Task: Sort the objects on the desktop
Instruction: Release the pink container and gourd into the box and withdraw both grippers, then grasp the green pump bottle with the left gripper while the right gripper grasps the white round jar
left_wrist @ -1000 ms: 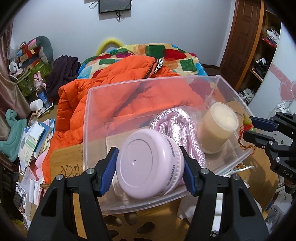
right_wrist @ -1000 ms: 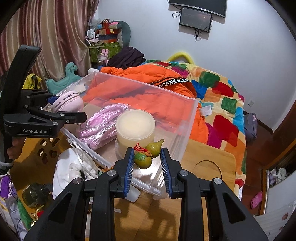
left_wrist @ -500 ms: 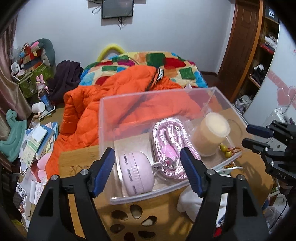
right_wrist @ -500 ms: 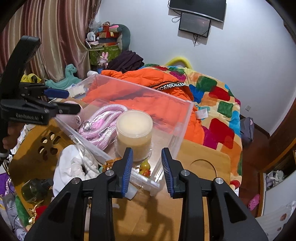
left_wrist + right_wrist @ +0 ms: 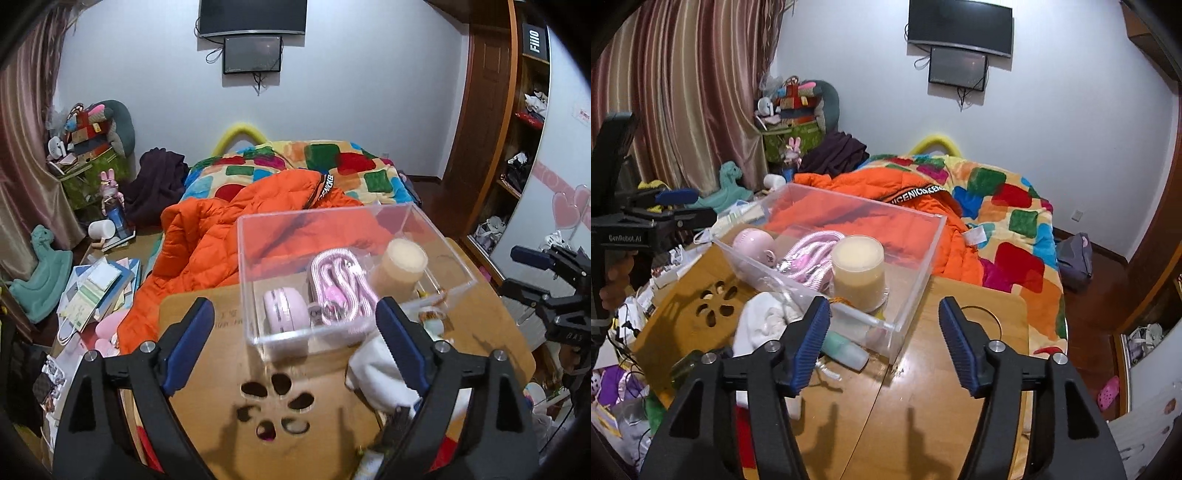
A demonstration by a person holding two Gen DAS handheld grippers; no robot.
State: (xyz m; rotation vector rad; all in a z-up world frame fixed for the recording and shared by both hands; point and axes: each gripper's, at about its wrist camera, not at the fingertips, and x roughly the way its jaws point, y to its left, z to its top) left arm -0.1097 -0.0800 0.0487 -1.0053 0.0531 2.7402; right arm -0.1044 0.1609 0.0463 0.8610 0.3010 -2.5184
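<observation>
Both pairs of fingers are gaping wide and gripping nothing: the left gripper (image 5: 295, 332) and the right gripper (image 5: 884, 338) are hanging over the wooden table (image 5: 923, 406). Just ahead, the clear bin (image 5: 314, 221) is holding a pink round case (image 5: 284, 308), pink rope (image 5: 340, 288) and a cream jar (image 5: 857, 271). White cloth (image 5: 761, 321) is lying beside the bin.

Both grippers' jaws now wide, empty.
</observation>
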